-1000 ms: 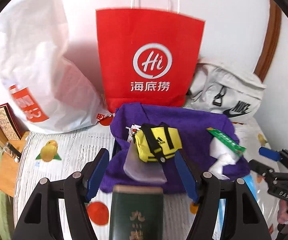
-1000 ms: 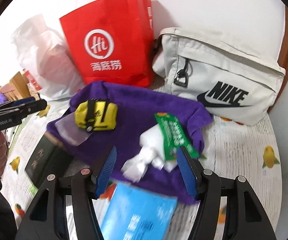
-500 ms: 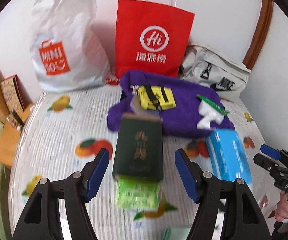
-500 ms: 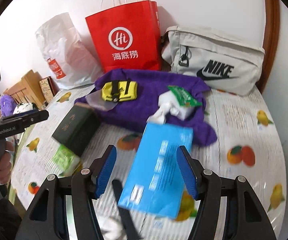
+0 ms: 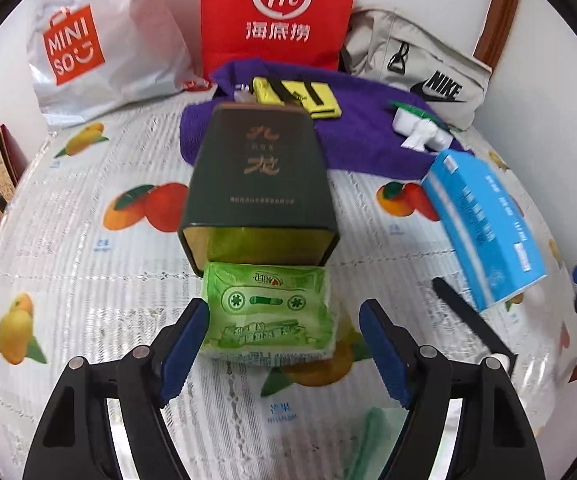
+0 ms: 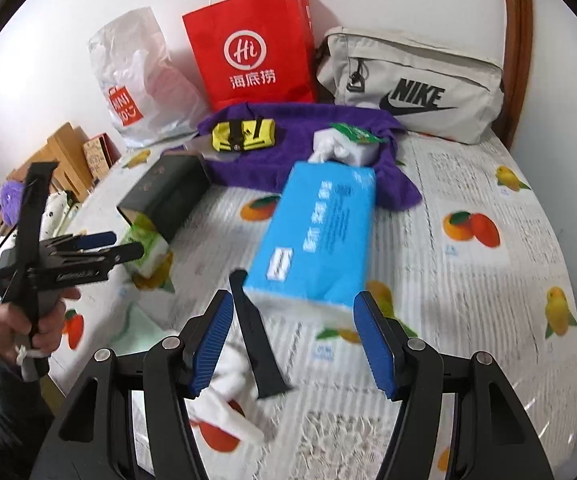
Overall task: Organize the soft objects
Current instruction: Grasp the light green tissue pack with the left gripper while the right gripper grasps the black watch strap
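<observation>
A green tissue pack (image 5: 268, 312) lies on the fruit-print tablecloth (image 5: 88, 280), half under the open end of a dark green box (image 5: 258, 172). My left gripper (image 5: 282, 316) straddles the pack; its jaws are opening and the pads stand clear of it. A blue tissue pack (image 6: 320, 232) lies just ahead of my open right gripper (image 6: 293, 308), its near end between the fingertips, untouched. Farther back, a purple towel (image 6: 308, 148) carries a yellow pouch (image 6: 244, 134) and a white tissue pack (image 6: 340, 144). In the right wrist view, a hand (image 6: 40, 320) holds the left gripper (image 6: 124, 244) beside the green pack (image 6: 148, 244).
A red paper bag (image 5: 280, 12), a white Miniso bag (image 5: 100, 40) and a grey Nike bag (image 6: 408, 80) stand along the back wall. A black strip (image 6: 256, 344) and a white cloth (image 6: 228, 404) lie near the right gripper. Wooden furniture (image 6: 64, 152) is at left.
Both grippers have drawn back from the purple towel toward the near side of the table. The left one sank over the green pack and its jaws widened; the blue pack now fronts the right one.
</observation>
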